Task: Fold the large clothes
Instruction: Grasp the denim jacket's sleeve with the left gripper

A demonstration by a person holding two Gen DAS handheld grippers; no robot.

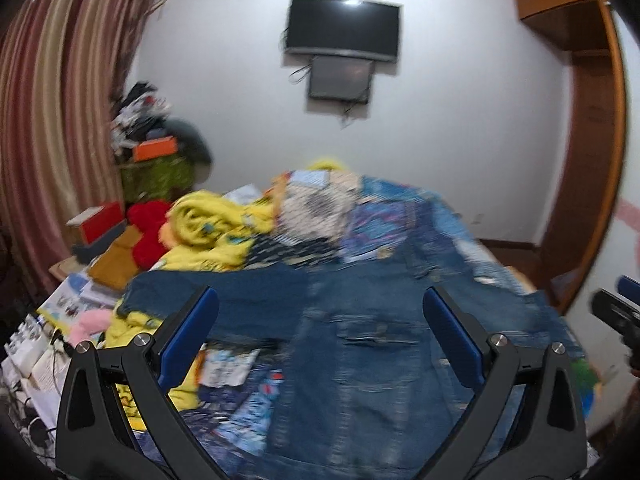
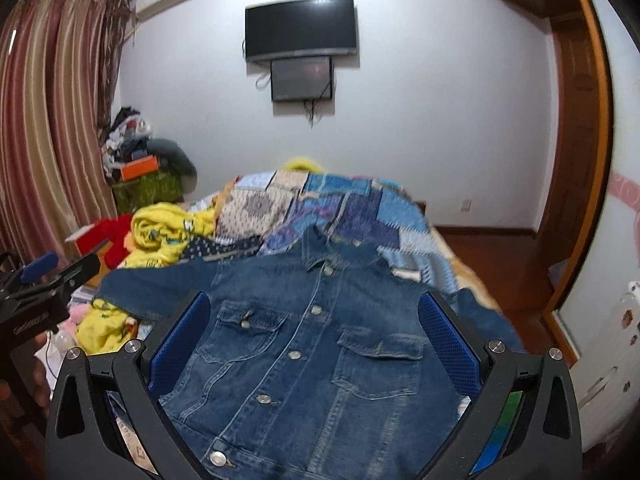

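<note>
Denim jacket [image 2: 312, 344] lies front-up and buttoned across the near end of the bed [image 2: 472, 276], collar toward the far end, sleeves spread toward each side edge. Left gripper [image 1: 320, 320] and right gripper [image 2: 314, 316] both hover above it, jaws apart, holding nothing. Recommended: pinch each sleeve near its cuff, fold inward squarely, keeping the front panel flat.

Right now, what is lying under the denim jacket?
The denim jacket lies front-up on a patchwork quilt, its left sleeve over yellow fabric. The jacket hides what is beneath its middle.

Denim jacket [image 2: 312, 344] (buttoned) flat, face-up
</note>
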